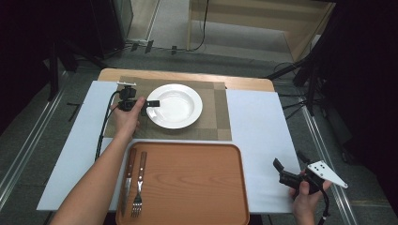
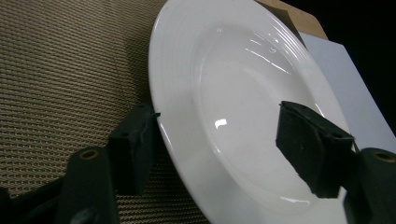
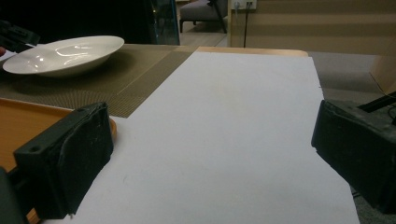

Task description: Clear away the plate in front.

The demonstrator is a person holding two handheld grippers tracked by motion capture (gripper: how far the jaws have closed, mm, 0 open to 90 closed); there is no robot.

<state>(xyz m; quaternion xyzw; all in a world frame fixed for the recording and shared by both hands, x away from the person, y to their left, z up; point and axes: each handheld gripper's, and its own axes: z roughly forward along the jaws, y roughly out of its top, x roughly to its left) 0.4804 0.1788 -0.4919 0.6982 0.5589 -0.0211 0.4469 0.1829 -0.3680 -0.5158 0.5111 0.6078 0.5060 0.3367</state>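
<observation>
**Plate rim straddled for a lift**

The white plate (image 2: 243,93), resting on the woven mat (image 2: 60,70), is straddled at its near rim by the left gripper (image 2: 219,149), jaws spread, not yet pressing. The right gripper (image 3: 210,163) is held spread, idle, beside the tray (image 1: 187,183).
</observation>
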